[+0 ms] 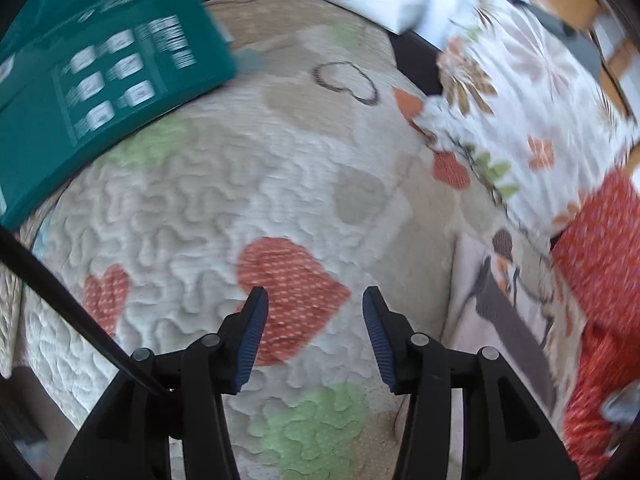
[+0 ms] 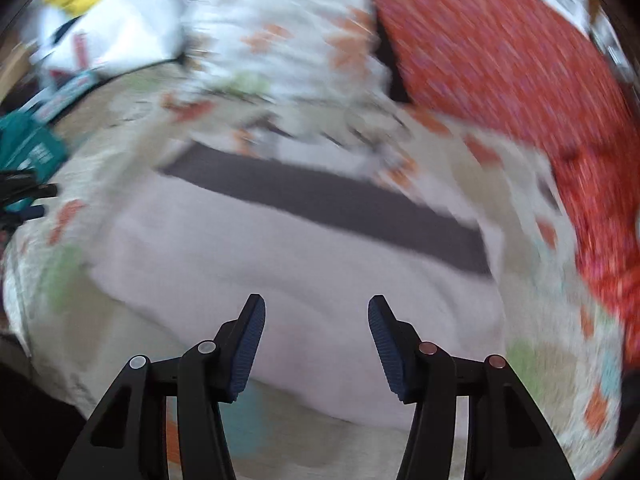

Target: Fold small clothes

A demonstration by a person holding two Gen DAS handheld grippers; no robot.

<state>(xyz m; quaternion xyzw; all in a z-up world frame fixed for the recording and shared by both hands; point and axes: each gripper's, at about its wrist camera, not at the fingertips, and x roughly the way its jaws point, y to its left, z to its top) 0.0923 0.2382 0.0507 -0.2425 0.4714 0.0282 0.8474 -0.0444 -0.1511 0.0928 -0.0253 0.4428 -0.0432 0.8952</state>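
— Black fingers with blue pads fill the bottom of both my views. My right gripper (image 2: 316, 344) has its jaws parted with nothing between the pads; it hangs over a pale pink garment (image 2: 280, 280) with a dark grey band (image 2: 332, 204) across it.

— Where does that garment lie?

— Flat on the quilt (image 1: 192, 184), a cream bedcover stitched with red and green hearts. From the left wrist I see the same garment (image 1: 476, 280) off to the right edge of that view, well apart from my left gripper (image 1: 316, 336).

— And the left one?

— Also parted and holding nothing, above a red heart (image 1: 288, 280) on the quilt.

— What else is around?

— Just beyond the garment lies a white floral cloth (image 2: 288, 40), and beside that a red patterned cloth (image 2: 520, 92). A teal box (image 1: 100, 72) sits at the quilt's far left. The right view is heavily blurred, so finer detail I cannot tell.
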